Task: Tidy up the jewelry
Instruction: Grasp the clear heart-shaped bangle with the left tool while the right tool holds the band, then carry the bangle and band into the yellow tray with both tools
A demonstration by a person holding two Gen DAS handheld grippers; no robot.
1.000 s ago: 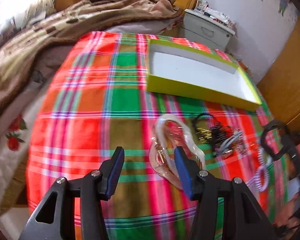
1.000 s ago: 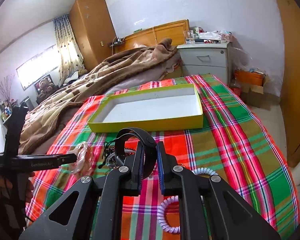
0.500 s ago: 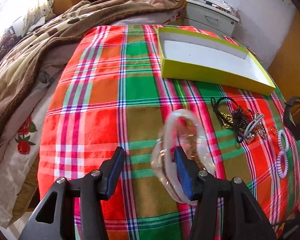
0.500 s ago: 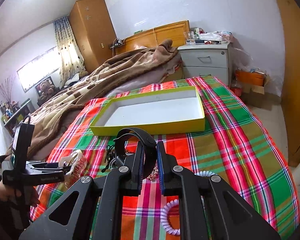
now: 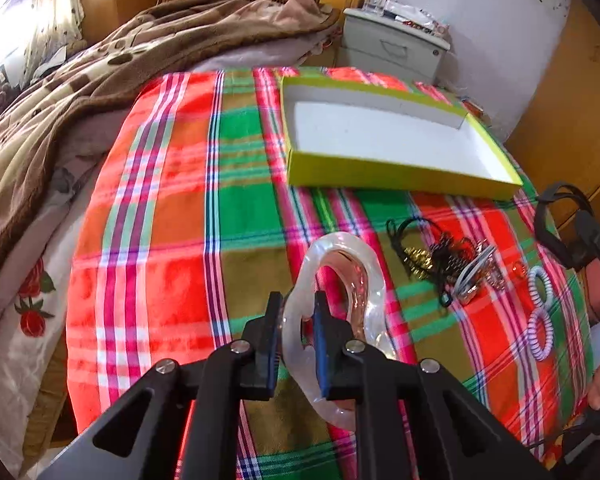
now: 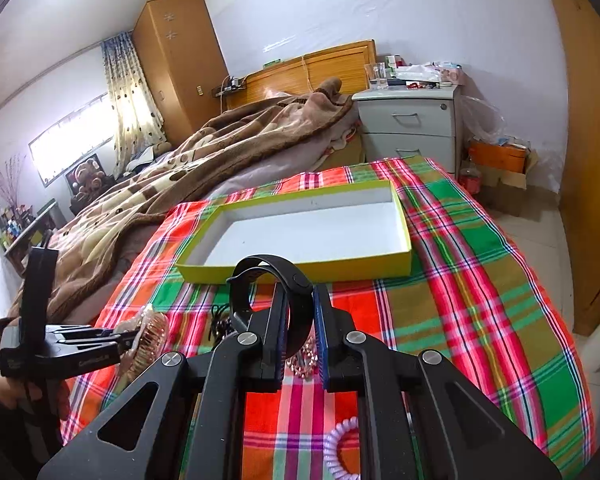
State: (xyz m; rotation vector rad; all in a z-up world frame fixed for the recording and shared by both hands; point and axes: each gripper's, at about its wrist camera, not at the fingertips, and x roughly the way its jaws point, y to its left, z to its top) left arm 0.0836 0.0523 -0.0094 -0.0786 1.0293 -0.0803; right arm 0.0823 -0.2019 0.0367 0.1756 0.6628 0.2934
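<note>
Now both grippers loaded: left gripper [image 5: 295, 334] pinches clear hair clip [image 5: 336, 280] above plaid blanket [image 5: 172, 216]; right gripper [image 6: 300, 330] clamps black band [image 6: 274, 280]. Carry each level over box [image 6: 300, 272] rim, lower inside, then release gently.

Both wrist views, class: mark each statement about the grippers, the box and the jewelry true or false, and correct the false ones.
1. The left gripper is shut on a clear bangle. True.
2. The right gripper is open. False: it is shut on a black band.
3. The yellow box already holds jewelry. False: only its white floor shows.
4. A tangle of dark necklaces lies on the plaid cloth. True.
</note>
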